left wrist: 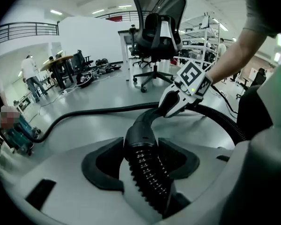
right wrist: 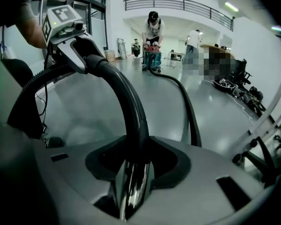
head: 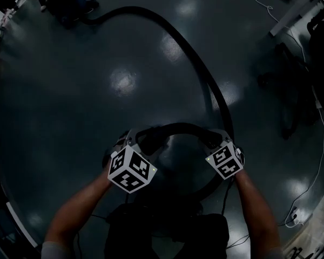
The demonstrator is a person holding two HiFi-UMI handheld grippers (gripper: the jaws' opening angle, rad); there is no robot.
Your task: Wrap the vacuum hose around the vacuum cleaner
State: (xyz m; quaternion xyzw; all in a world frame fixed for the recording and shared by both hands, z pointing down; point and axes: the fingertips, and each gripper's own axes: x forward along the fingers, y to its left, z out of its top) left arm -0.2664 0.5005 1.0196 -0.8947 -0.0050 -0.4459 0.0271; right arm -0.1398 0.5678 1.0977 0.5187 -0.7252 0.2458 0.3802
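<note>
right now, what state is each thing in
left gripper: shut on the hose's ribbed part
right gripper: shut on the hose's handle end
hose: front end held up, rest loose on floor, unwrapped
vacuum cleaner: upright far off, no hose around it

No text, label or number is legible.

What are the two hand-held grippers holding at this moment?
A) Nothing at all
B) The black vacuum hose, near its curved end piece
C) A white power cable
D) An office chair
B: the left gripper is clamped on the ribbed part of the vacuum hose, and the right gripper grips the same hose past its curved piece, which arches between the two.
</note>
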